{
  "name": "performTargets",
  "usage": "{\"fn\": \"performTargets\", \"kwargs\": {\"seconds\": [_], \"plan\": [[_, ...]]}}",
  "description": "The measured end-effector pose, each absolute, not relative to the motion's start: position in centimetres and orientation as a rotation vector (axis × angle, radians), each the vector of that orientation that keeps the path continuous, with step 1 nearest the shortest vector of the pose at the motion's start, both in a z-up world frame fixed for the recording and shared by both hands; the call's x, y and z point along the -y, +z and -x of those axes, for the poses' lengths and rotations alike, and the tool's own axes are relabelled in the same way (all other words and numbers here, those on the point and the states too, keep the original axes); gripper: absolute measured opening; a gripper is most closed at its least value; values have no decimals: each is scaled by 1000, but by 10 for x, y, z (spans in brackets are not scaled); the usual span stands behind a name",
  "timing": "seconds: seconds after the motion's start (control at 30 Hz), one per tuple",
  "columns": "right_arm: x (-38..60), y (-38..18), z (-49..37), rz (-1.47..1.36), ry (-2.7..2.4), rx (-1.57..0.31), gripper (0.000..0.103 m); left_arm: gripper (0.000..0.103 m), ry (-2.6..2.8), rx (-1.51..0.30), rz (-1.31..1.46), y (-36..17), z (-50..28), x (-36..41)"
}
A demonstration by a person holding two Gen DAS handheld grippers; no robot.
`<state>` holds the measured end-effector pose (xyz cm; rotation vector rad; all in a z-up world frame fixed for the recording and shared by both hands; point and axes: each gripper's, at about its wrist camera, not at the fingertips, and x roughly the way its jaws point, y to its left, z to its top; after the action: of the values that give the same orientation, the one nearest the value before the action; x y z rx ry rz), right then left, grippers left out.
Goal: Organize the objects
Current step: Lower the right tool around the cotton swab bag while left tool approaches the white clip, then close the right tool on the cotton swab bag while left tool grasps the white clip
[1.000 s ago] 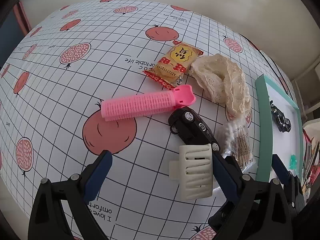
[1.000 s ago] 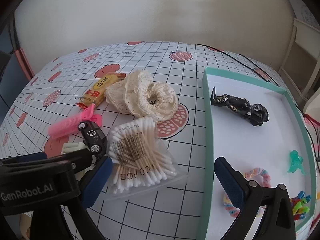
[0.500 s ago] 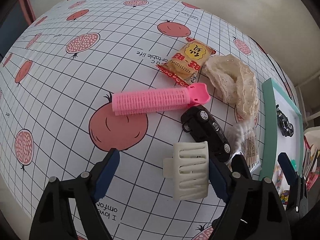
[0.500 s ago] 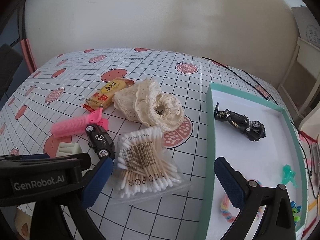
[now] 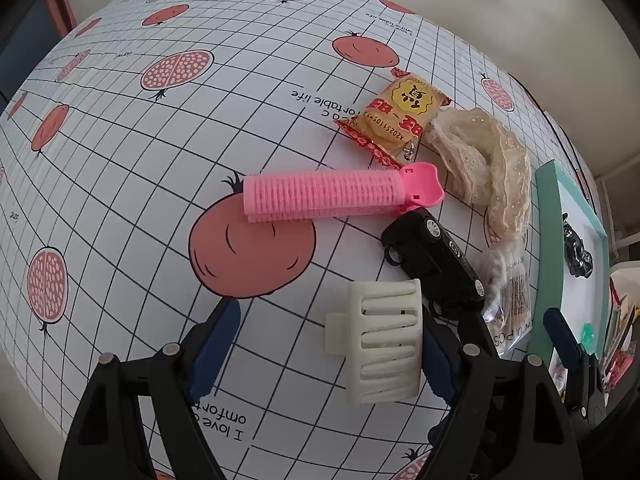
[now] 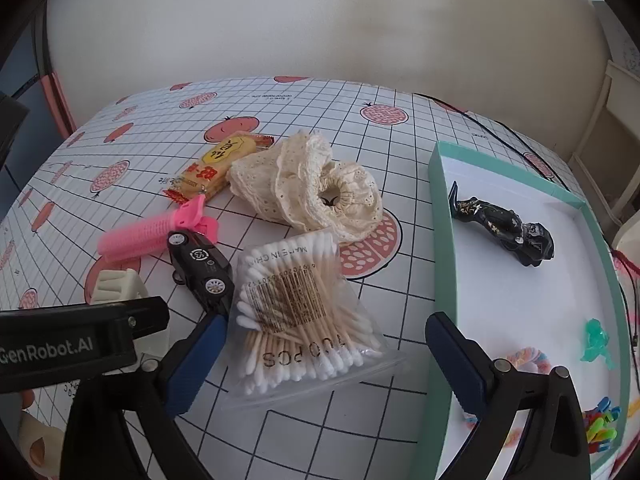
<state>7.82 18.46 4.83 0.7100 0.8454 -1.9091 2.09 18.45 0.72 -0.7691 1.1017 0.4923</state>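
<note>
The left tool (image 5: pixel 332 344) stands spread wide and grips nothing; the cream claw clip (image 5: pixel 382 344) lies on the counter (image 5: pixel 120 152) between its fingers, close against the right-hand one, and looks like the next thing to be picked up. The right tool (image 6: pixel 324 352) is likewise spread and empty, with the bag of cotton swabs (image 6: pixel 304 312) lying between its fingers. To that tool's right sits the teal tray (image 6: pixel 440 216), which already holds a black hair clip (image 6: pixel 504 228), a small green clip (image 6: pixel 596 344), a pastel hair tie (image 6: pixel 528 358) and some bright little clips (image 6: pixel 600 428), so the sorting seems partly done. Still out ahead of the tools are the black toy car (image 5: pixel 434 258), touching the claw clip's far corner and crowding any grasp there, the pink roller clip (image 5: pixel 340 194), the snack packet (image 5: pixel 400 120) and the lace scrunchie (image 6: pixel 308 184).
</note>
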Motion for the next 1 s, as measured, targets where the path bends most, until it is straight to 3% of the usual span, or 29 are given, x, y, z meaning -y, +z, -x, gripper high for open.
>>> {"fn": "performTargets", "kwargs": {"seconds": [0.57,0.67,0.73,0.83,1.0], "plan": [[-177,34,-83,-744,-1880,-886,99,76,495,-1113,731,10,-27,-182],[-177,35,-82,-757,-1874,-875,90,63,508,-1114,711,11,-28,-184],[-177,35,-81,-769,-1882,-864,79,55,511,-1111,709,13,-28,-187],[-179,38,-77,-783,-1901,-854,70,35,513,-1103,712,13,-26,-192],[-181,40,-73,-799,-1909,-839,67,33,502,-1094,725,13,-25,-197]]}}
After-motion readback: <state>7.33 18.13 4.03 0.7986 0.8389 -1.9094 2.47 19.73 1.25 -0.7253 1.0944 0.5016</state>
